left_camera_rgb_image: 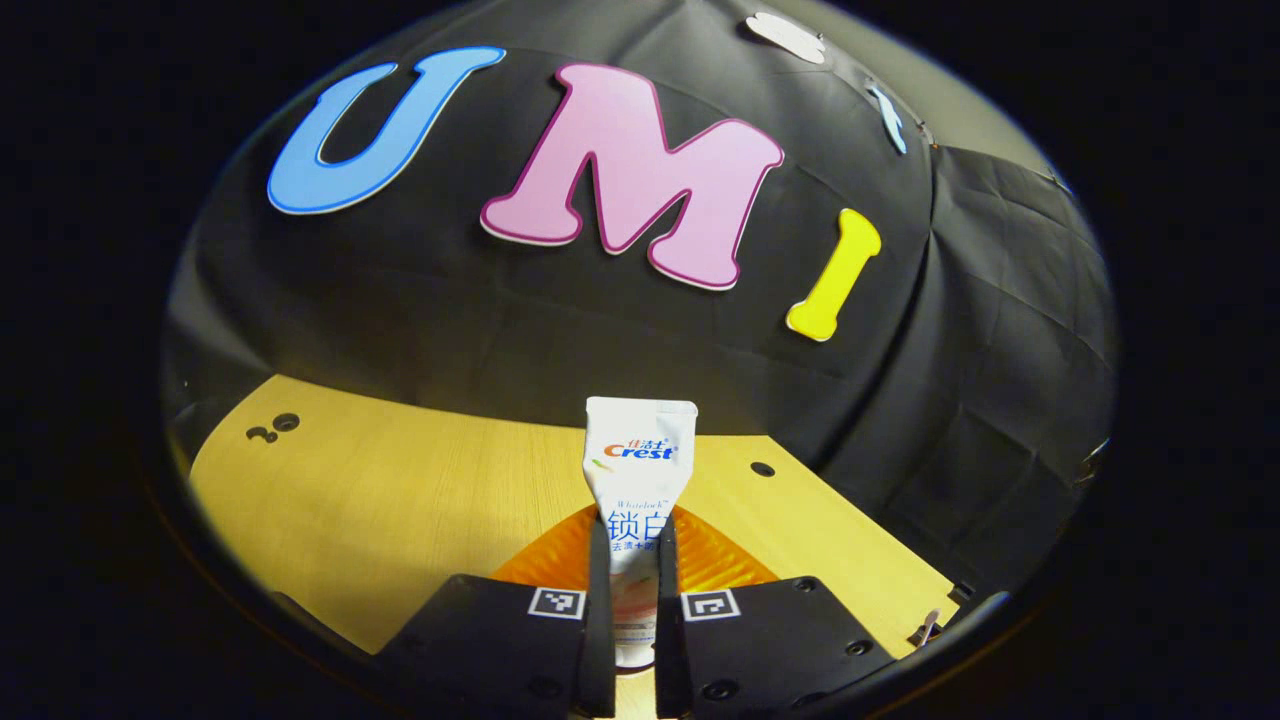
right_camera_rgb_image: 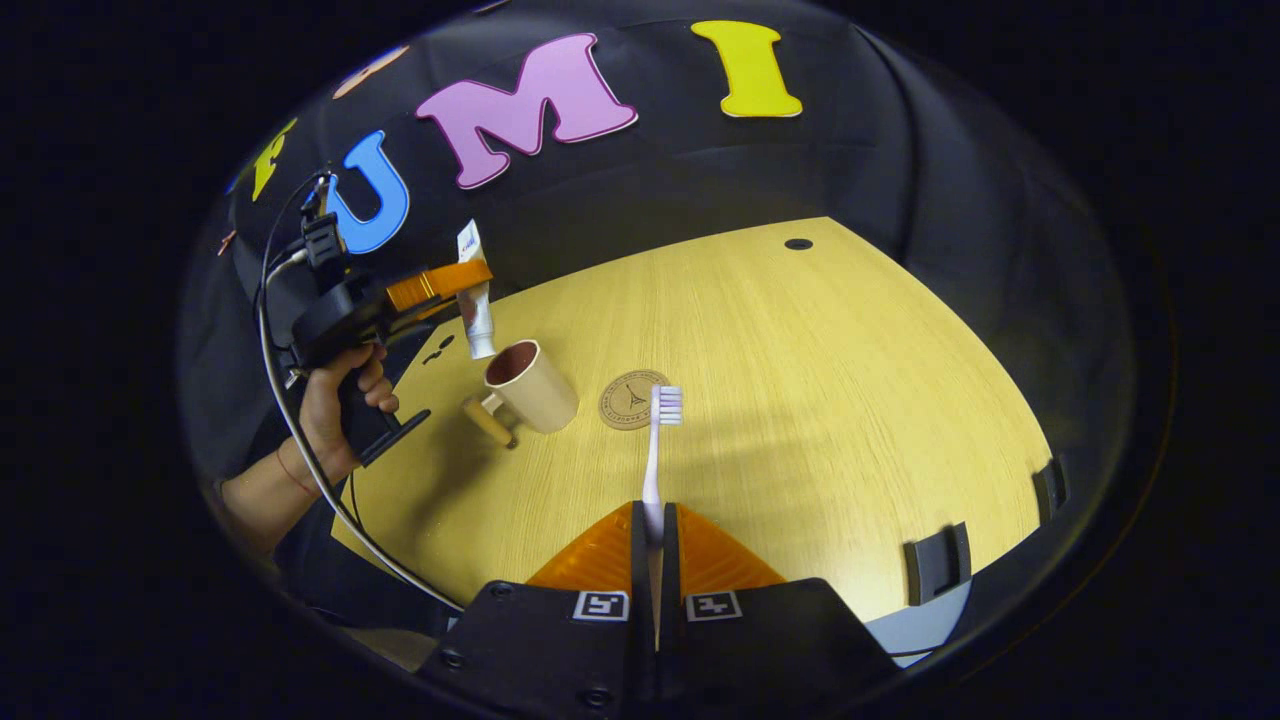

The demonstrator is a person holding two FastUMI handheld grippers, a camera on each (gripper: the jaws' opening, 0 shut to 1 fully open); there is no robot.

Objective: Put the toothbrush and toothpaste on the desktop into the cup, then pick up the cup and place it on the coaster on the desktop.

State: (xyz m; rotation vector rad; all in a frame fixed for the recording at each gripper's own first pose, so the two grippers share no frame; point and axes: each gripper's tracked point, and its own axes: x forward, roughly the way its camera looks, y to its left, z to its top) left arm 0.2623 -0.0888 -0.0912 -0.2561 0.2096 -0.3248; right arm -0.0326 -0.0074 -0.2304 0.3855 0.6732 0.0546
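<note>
In the left gripper view my left gripper [left_camera_rgb_image: 633, 545] is shut on a white toothpaste tube [left_camera_rgb_image: 637, 470], which sticks up past the fingers above the wooden desktop [left_camera_rgb_image: 400, 500]. The right gripper view shows that same tube [right_camera_rgb_image: 476, 300] hanging in the left gripper [right_camera_rgb_image: 445, 283] just above the beige cup [right_camera_rgb_image: 530, 385], whose wooden handle points left. A round brown coaster [right_camera_rgb_image: 632, 400] lies right of the cup. My right gripper [right_camera_rgb_image: 655, 530] is shut on a toothbrush [right_camera_rgb_image: 658, 440] with its white bristle head up, over the coaster's near edge.
A hand [right_camera_rgb_image: 340, 400] holds the left gripper at the desktop's left side, with a cable [right_camera_rgb_image: 300, 450] trailing down. Small holes [right_camera_rgb_image: 798, 243] dot the desktop. Black brackets [right_camera_rgb_image: 935, 560] sit on its right edge. Black cloth walls close the back.
</note>
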